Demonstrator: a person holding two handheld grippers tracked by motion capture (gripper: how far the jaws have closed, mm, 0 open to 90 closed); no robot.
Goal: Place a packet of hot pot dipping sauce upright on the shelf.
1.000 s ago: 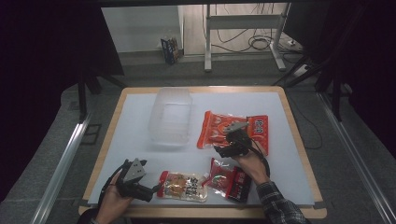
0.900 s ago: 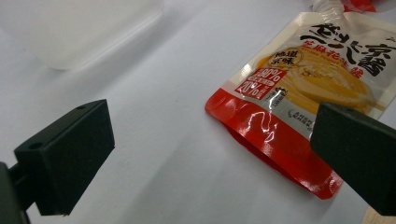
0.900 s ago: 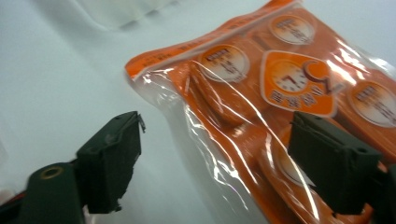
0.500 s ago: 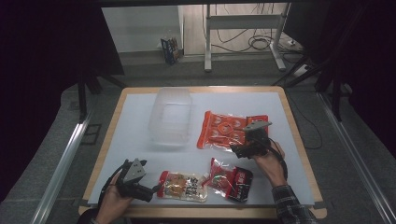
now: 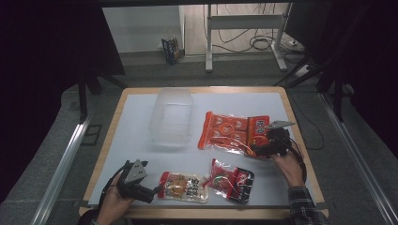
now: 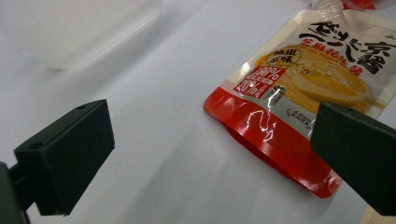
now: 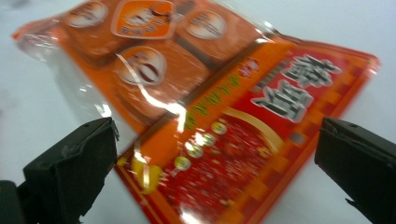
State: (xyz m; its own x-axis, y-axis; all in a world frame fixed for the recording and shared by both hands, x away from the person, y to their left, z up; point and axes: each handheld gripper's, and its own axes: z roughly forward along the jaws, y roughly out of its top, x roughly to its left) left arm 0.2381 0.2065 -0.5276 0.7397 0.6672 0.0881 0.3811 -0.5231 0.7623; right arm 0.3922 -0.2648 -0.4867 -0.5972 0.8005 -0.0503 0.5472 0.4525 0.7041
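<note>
The right gripper (image 5: 264, 149) is held at the near right corner of the large orange packet (image 5: 233, 132), which lies flat on the white table (image 5: 136, 122) just right of the clear plastic tub (image 5: 171, 117); in the right gripper view the jaws stand wide apart with the printed end of the packet (image 7: 224, 116) between them, nothing clamped. The left gripper (image 5: 149, 192) is rested near the front edge of the table, its jaws likewise spread and empty, with the sauce pouch (image 5: 183, 187) just beside them — in the left gripper view the red bottom edge of that pouch (image 6: 299, 107) lies close to one jaw but is not enclosed. A third, darker red packet (image 5: 232, 177) lies to the right of the pouch. The step in hand is judged to be the approach for a grasp on the orange packet. The next move calls for the right gripper to be lowered until one jaw slides under the thin edge, then closed on the sealed margin — a flat, slippery film that may slide away if pushed sideways
</note>
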